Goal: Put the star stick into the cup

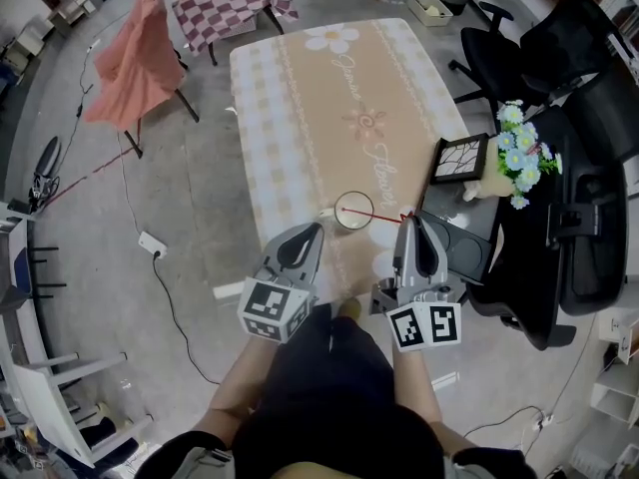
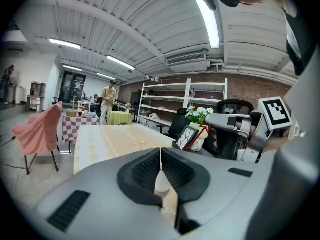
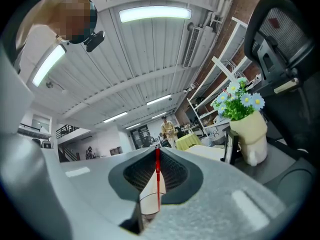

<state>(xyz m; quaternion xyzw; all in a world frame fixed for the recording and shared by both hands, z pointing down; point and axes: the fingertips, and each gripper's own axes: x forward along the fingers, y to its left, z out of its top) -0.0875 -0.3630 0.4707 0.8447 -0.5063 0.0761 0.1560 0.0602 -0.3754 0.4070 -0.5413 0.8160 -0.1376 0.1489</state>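
A white cup [image 1: 352,213] stands near the front edge of the table with the beige flower cloth [image 1: 329,98]. The thin red star stick [image 1: 377,214] lies slanted across the cup's mouth, its far end over the rim; no star shape can be made out. My right gripper [image 1: 411,222], just right of the cup, is shut on the stick [image 3: 158,176], which runs straight up between its pads. My left gripper [image 1: 314,232] sits at the cup's left side with its jaws together. The cup [image 2: 161,184] shows through the gap behind them, and nothing visible is pinched.
A framed picture [image 1: 459,160] and a vase of blue and white flowers [image 1: 517,163] stand on a dark desk to the right, with black office chairs [image 1: 559,38] beyond. On the floor at left are a power strip [image 1: 152,244] and a chair draped in pink cloth [image 1: 135,58].
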